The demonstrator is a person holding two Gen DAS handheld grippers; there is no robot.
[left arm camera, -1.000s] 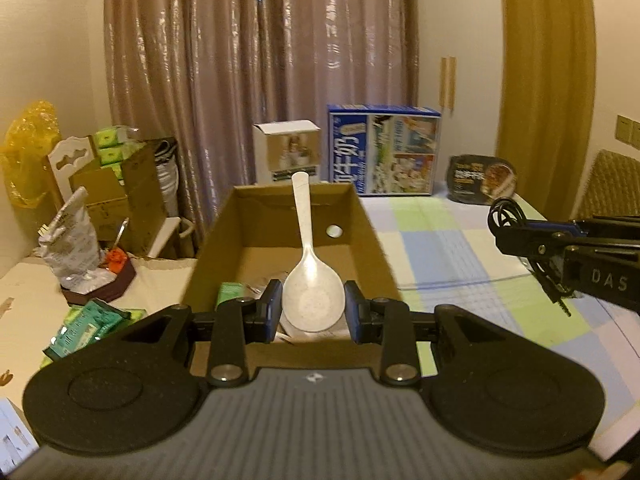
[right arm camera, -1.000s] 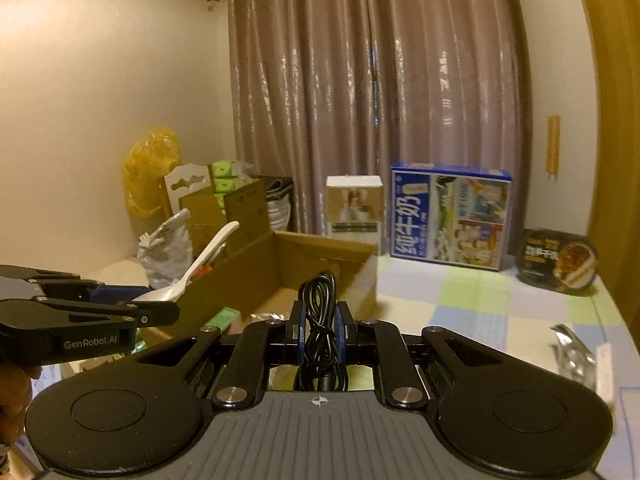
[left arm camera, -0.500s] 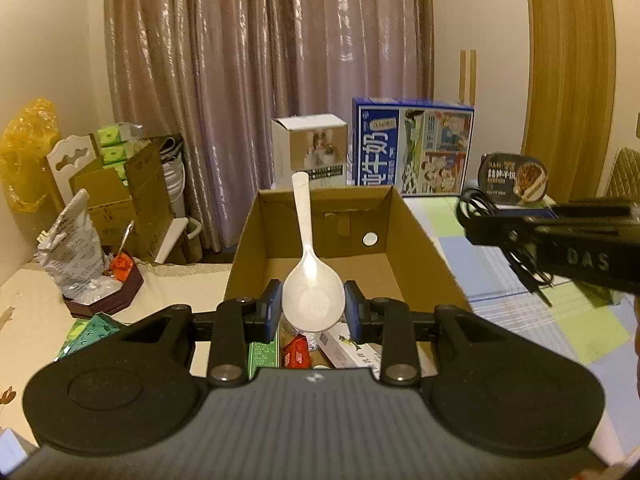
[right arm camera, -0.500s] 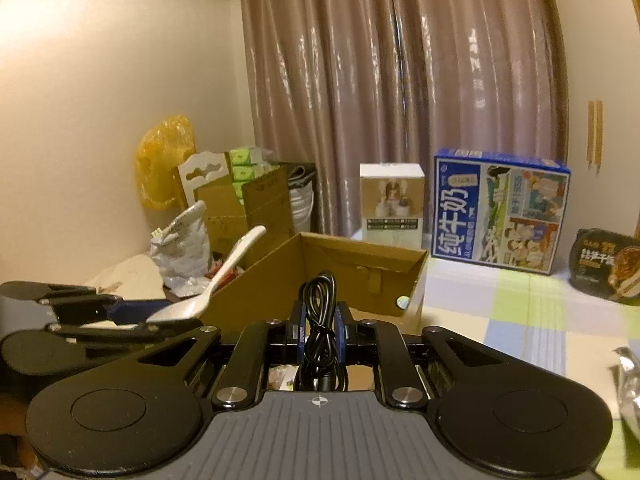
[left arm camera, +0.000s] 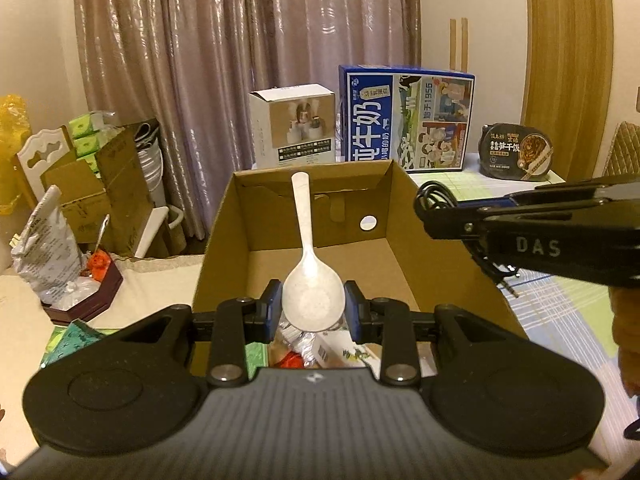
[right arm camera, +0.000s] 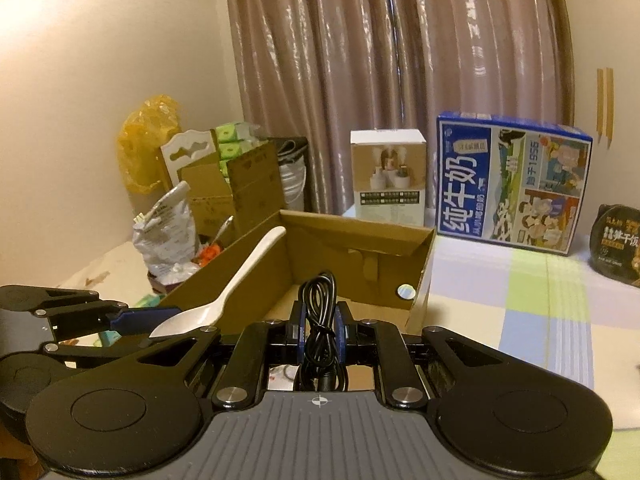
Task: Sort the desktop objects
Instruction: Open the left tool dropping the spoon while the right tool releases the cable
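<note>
My left gripper (left arm camera: 313, 305) is shut on the bowl of a white plastic spoon (left arm camera: 310, 276), whose handle points away over an open cardboard box (left arm camera: 404, 256). Snack packets lie at the near end of the box floor. My right gripper (right arm camera: 319, 330) is shut on a coiled black cable (right arm camera: 319, 320) and hangs over the same box (right arm camera: 420, 276). In the left wrist view the right gripper (left arm camera: 436, 220) reaches in from the right above the box's right wall. The right wrist view shows the left gripper (right arm camera: 152, 322) with the spoon (right arm camera: 240, 276) at the lower left.
A blue milk carton box (left arm camera: 406, 120), a small white box (left arm camera: 292, 124) and a dark round meal tub (left arm camera: 516, 152) stand behind the box on a checked tablecloth (right arm camera: 540, 308). Bags, a brown tray and cartons crowd the left side (left arm camera: 68, 248).
Both grippers have moved forward and a little down over the cardboard box, which now looks nearer and larger. The right gripper has closed in on the box's right wall. Both grips are unchanged.
</note>
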